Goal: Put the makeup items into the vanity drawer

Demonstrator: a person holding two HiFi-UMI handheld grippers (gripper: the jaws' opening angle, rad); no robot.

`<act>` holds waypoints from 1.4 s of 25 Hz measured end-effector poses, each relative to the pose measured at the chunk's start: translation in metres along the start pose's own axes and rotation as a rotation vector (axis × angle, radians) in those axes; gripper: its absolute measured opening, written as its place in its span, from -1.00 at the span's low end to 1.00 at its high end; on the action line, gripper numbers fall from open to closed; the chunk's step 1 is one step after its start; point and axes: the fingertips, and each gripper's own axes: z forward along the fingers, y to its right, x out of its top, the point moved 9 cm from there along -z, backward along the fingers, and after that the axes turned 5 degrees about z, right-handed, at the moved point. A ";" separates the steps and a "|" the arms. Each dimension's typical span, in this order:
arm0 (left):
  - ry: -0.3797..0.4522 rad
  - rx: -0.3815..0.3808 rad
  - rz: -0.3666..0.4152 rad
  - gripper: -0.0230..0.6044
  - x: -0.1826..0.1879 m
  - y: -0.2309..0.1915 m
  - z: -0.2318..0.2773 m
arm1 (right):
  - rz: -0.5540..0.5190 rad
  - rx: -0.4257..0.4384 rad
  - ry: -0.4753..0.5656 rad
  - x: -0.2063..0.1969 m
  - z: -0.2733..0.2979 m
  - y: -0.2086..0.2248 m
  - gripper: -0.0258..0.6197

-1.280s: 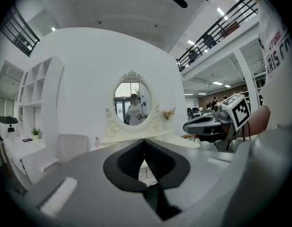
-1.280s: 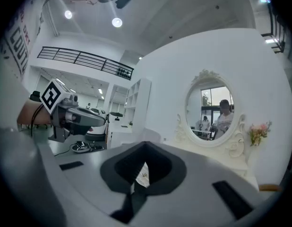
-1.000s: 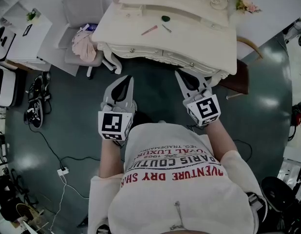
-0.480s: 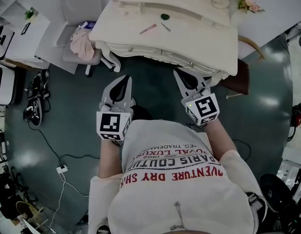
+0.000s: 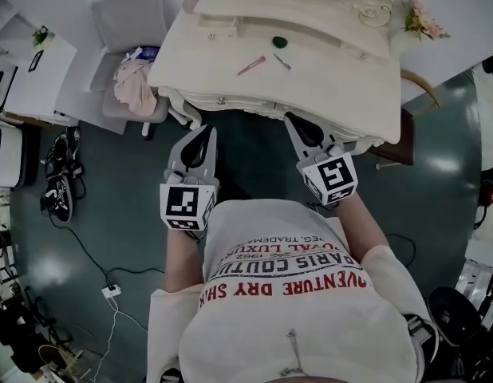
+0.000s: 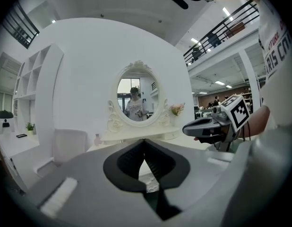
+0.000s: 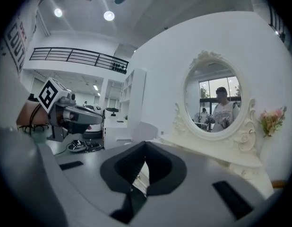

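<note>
The cream vanity stands ahead of me, its front drawers closed. On its top lie a pink makeup pencil, a small green item and a short thin stick. My left gripper hovers over the dark floor just short of the vanity's front edge, shut and empty. My right gripper is level with it to the right, at the front edge, also shut with nothing held. In the left gripper view the jaws meet at the tip; in the right gripper view they do too.
A grey chair with a pink cloth stands left of the vanity. An oval mirror and pink flowers are at the back. A brown stool sits at the right. Shoes and a power strip lie on the floor.
The vanity has shifted slightly lower and nearer in the head view. Both grippers stay shut, side by side in front of it, almost unmoved.
</note>
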 end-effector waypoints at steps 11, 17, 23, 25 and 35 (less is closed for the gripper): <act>-0.030 -0.131 -0.044 -0.89 -0.005 -0.168 0.110 | 0.071 -0.176 -0.096 0.032 0.167 0.037 -0.90; -0.059 -0.214 -0.051 -0.89 -0.012 -0.259 0.164 | 0.109 -0.287 -0.151 0.044 0.250 0.050 -0.90; -0.052 -0.336 -0.026 -0.89 -0.020 -0.319 0.220 | 0.158 -0.413 -0.207 0.038 0.305 0.063 -0.89; -0.056 -0.372 -0.019 -0.89 -0.022 -0.330 0.239 | 0.190 -0.466 -0.227 0.034 0.311 0.067 -0.89; -0.067 -0.521 -0.087 -0.89 -0.049 -0.325 0.296 | 0.349 -0.562 -0.460 -0.018 0.310 0.082 -0.89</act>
